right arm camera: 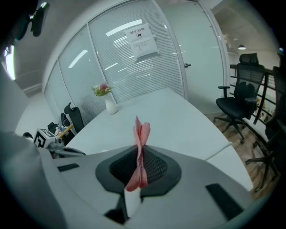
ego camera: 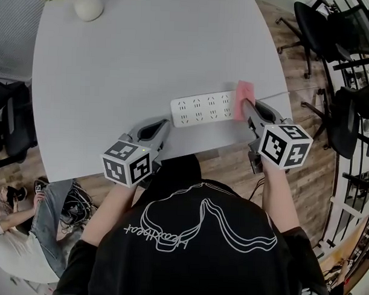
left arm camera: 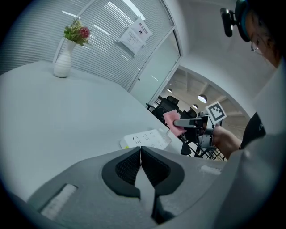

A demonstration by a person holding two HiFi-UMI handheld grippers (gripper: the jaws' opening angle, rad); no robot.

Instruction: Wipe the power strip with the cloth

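Observation:
A white power strip lies on the grey table near its front edge; it also shows in the left gripper view. My right gripper is shut on a pink cloth, held at the strip's right end. In the right gripper view the cloth stands pinched between the jaws and sticks out past them. My left gripper rests low at the table's front edge, just left of and nearer than the strip, its jaws closed together with nothing between them.
A white vase with flowers stands at the table's far left. The strip's white cable runs off to the right. Black office chairs stand on the wooden floor to the right. The table edge is close to my body.

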